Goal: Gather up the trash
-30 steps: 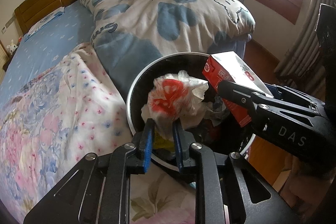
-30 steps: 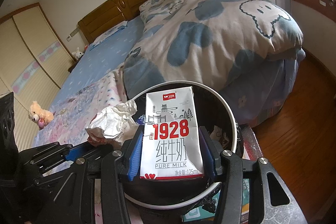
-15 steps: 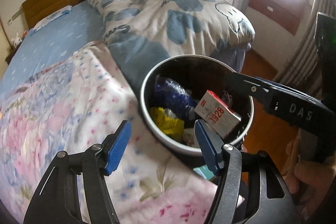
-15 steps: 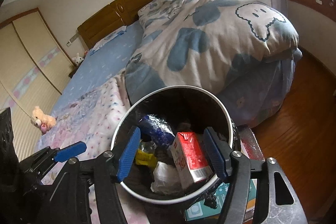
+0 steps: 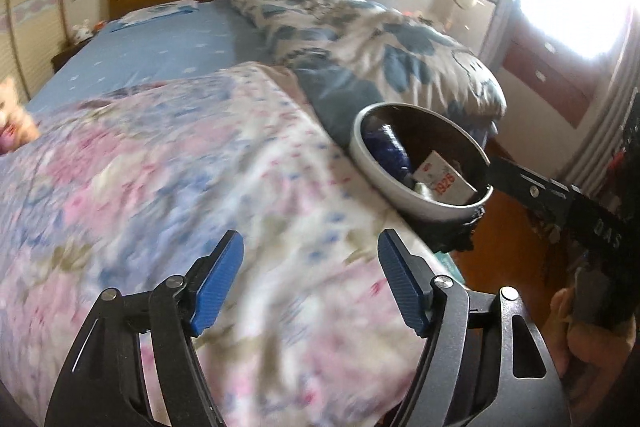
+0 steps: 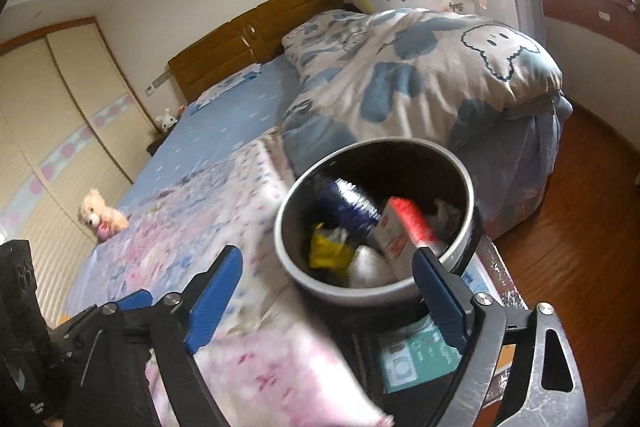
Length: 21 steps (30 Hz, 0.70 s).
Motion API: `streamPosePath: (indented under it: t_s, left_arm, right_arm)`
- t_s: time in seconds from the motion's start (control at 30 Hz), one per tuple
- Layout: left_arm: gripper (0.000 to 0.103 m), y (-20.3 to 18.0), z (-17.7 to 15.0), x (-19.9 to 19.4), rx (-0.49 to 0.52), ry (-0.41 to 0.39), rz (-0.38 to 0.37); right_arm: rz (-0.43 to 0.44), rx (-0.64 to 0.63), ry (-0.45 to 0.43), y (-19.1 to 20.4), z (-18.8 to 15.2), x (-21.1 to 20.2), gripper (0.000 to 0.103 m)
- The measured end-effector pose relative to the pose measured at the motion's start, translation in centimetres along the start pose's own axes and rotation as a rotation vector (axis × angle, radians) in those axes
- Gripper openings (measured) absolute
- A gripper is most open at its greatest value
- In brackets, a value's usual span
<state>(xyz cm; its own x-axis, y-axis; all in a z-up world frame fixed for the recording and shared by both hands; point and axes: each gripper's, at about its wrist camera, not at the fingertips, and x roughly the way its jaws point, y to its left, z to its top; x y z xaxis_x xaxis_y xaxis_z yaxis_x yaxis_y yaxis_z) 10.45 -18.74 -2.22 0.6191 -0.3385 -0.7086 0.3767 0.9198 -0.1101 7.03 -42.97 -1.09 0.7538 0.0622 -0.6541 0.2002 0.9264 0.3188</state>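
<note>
A round grey trash bin [image 6: 468, 211] stands beside the bed; it also shows in the left wrist view [image 5: 372, 163]. Inside it lie a red-and-white milk carton [image 6: 400, 231] [image 5: 442, 181], a dark blue wrapper [image 6: 348, 203], a yellow wrapper [image 6: 326, 247] and crumpled white paper [image 6: 368, 267]. My right gripper [image 6: 326, 303] is open and empty, just in front of the bin. My left gripper [image 5: 310, 279] is open and empty over the floral quilt [image 5: 160, 187], left of the bin.
The bed has a blue sheet [image 6: 224, 131] and a bunched blue-and-white duvet [image 6: 420, 75]. A teddy bear [image 6: 100, 215] sits at the left edge of the bed. A teal box [image 6: 420, 355] lies under the bin. Wooden floor [image 6: 580, 227] lies to the right.
Both grippers opened: the milk carton and the crumpled paper dropped into the bin. Both grippers then drew back, the left one swinging left over the quilt.
</note>
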Motion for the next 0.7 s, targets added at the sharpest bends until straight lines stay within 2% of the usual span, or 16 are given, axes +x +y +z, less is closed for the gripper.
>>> streamPosePath:
  t_s: [0.2, 0.33, 0.4, 0.43, 0.47, 0.5, 0.6, 0.7]
  left_arm:
    - [0.078, 3.9, -1.3, -3.4, -0.075, -0.068, 0.051]
    - [0.080, 5.4, -1.7, -6.4, -0.098, -0.150, 0.093]
    - [0.087, 5.8, -1.6, -7.7, -0.102, -0.193, 0.114]
    - [0.094, 6.1, -1.8, -8.7, -0.110, -0.230, 0.135]
    - [0.100, 6.3, -1.9, -9.1, -0.118, -0.249, 0.149]
    - [0.102, 6.6, -2.1, -9.8, -0.133, -0.279, 0.174]
    - [0.103, 7.0, -2.9, -10.8, -0.143, -0.338, 0.224]
    - [0.103, 6.8, -3.6, -11.1, -0.109, -0.367, 0.279]
  right_arm:
    - [0.041, -0.066, -0.035, 3.7, -2.5, -1.5, 0.092]
    - [0.070, -0.130, -0.088, 5.8, -3.4, -2.5, 0.094]
    - [0.079, -0.165, -0.114, 7.0, -3.3, -3.2, 0.094]
    - [0.081, -0.179, -0.133, 7.6, -3.1, -3.8, 0.095]
    - [0.075, -0.194, -0.161, 8.2, -2.8, -4.4, 0.097]
    - [0.068, -0.205, -0.189, 8.7, -2.7, -5.0, 0.103]
    - [0.065, -0.251, -0.273, 9.9, -3.0, -6.4, 0.103]
    - [0.058, -0.281, -0.284, 10.3, -3.6, -5.8, 0.103]
